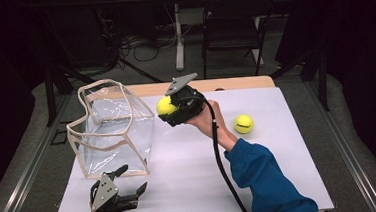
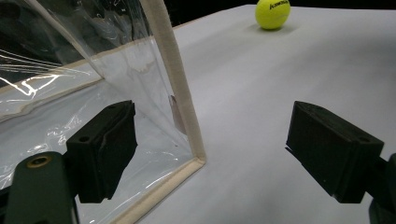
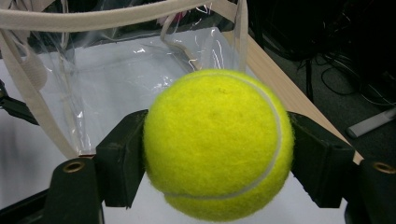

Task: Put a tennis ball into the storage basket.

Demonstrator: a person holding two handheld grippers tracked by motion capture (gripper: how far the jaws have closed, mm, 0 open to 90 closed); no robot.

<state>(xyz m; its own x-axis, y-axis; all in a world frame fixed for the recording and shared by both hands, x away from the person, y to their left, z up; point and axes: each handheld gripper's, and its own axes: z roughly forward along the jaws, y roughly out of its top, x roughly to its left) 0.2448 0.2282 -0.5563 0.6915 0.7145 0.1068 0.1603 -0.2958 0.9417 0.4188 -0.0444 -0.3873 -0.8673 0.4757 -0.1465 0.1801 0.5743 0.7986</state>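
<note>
Covering most of the table, a white mat (image 1: 191, 181) lay under both grippers. Next in size was the clear plastic bag (image 1: 111, 126) with cream fabric trim, standing open just to the left of the right gripper (image 1: 168, 107) and directly ahead of the left gripper (image 1: 131, 182). In the left gripper view, the bag's near trimmed corner stood between the two black jaws, nearer the left one, though whether that pad touched the plastic was hard to judge. The left gripper's jaws stood wide apart and held nothing. The right gripper, raised above the mat beside the bag's open rim, had its jaws clamped on a yellow tennis ball (image 3: 218, 144), one pad pressing each side; the bag's mouth showed just beyond it. A second tennis ball (image 1: 244, 123) rested on the mat behind and to the right of that gripper, well apart from it. Dark lettering ran across this ball, possibly "kawasaki," but too small to read surely.
</note>
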